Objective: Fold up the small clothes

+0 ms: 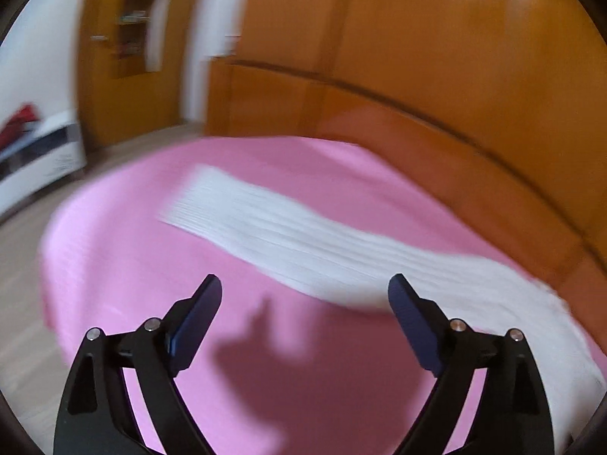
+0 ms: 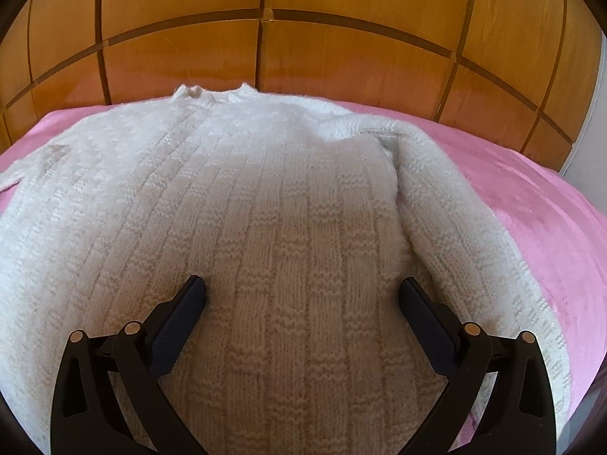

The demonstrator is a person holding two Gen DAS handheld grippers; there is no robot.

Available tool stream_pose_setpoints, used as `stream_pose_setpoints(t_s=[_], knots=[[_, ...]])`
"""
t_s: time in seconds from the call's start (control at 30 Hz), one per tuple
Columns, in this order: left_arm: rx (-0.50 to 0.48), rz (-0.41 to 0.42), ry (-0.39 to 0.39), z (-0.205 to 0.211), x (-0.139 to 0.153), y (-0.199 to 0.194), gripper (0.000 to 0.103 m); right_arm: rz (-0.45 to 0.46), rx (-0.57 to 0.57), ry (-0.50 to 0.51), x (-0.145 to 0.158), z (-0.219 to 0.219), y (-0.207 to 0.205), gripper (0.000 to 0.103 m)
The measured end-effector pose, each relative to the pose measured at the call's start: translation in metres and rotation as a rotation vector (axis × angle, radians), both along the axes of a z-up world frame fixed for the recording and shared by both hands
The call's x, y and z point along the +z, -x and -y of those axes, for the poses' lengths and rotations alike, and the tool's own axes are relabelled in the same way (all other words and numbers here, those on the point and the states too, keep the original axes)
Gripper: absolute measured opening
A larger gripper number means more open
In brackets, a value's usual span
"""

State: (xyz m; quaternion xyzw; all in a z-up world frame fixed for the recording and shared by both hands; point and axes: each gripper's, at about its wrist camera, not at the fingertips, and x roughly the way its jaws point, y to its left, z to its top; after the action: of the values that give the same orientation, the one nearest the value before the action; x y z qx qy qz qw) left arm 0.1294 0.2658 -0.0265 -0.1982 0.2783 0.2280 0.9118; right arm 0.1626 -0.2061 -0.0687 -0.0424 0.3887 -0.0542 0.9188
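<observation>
The white knit sweater [image 2: 265,208] lay flat on the pink bed [image 2: 531,208], soft, thick and floppy, best pinched at a sleeve [image 1: 303,235] or hem, while both grippers' jaws stood apart and empty.

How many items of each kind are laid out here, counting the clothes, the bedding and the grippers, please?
White ribbed knit sweater: 1, lying flat, one sleeve stretched out to the side
Pink bed cover: 1, under the sweater
Black two-finger grippers: 2, left gripper and right gripper, both with fingers apart and holding nothing
Total: 4
</observation>
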Motion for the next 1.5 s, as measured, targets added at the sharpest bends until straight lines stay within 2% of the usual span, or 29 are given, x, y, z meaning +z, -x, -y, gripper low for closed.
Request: stream_pose_setpoints(t_s=[0.1,0.2,0.27,0.33,0.4,0.47,0.53,0.73,0.87,1.0,1.1,1.17,1.2,1.27,1.3,1.37,1.5], knots=[[-0.237,-0.020,0.036,0.071,-0.009,-0.013,0.094,0.011,0.003,-0.027,0.004,0.003,0.004,0.100],[-0.436,-0.054,0.035,0.141,-0.022,-0.026,0.094,0.082,-0.039,-0.129,0.018,0.016,0.027,0.098],[-0.493,-0.066,0.028,0.168,-0.029,-0.029,0.095,0.119,-0.072,-0.206,0.027,0.030,0.048,0.094],[-0.564,-0.074,0.057,0.192,-0.041,-0.032,0.096,0.130,-0.097,-0.238,0.034,0.044,0.066,0.088],[-0.600,-0.092,0.046,0.206,-0.055,-0.034,0.100,0.138,-0.135,-0.252,0.039,0.061,0.083,0.085],[-0.614,-0.122,0.007,0.208,-0.062,-0.035,0.100,0.155,-0.210,-0.251,0.043,0.090,0.106,0.085],[-0.622,-0.108,0.015,0.198,-0.065,-0.035,0.101,0.162,-0.292,-0.241,0.044,0.115,0.124,0.085],[-0.631,-0.087,0.033,0.200,-0.063,-0.023,0.101,0.038,-0.471,-0.253,0.024,0.182,0.147,0.085],[-0.631,-0.087,0.032,0.203,-0.066,-0.028,0.101,-0.062,-0.467,-0.317,0.006,0.194,0.155,0.086],[-0.631,-0.087,0.031,0.201,-0.067,-0.028,0.101,-0.082,-0.479,-0.418,-0.007,0.201,0.166,0.087],[-0.630,-0.094,0.022,0.202,-0.068,-0.024,0.101,-0.095,-0.473,-0.463,-0.006,0.200,0.164,0.072],[-0.629,-0.101,0.013,0.203,-0.068,-0.025,0.101,-0.100,-0.428,-0.431,0.000,0.192,0.166,0.050],[-0.628,-0.107,0.006,0.204,-0.068,-0.025,0.101,-0.109,-0.391,-0.410,0.004,0.185,0.164,0.044],[-0.626,-0.118,-0.009,0.206,-0.068,-0.026,0.101,-0.119,-0.350,-0.374,0.009,0.178,0.161,0.023],[-0.624,-0.126,-0.021,0.208,-0.069,-0.027,0.101,-0.120,-0.332,-0.363,0.012,0.175,0.160,0.018],[-0.621,-0.144,-0.048,0.212,-0.069,-0.027,0.101,-0.115,-0.308,-0.344,0.018,0.176,0.156,0.014],[-0.618,-0.157,-0.070,0.218,-0.069,-0.029,0.101,-0.050,-0.354,-0.188,0.039,0.203,0.142,0.013]])
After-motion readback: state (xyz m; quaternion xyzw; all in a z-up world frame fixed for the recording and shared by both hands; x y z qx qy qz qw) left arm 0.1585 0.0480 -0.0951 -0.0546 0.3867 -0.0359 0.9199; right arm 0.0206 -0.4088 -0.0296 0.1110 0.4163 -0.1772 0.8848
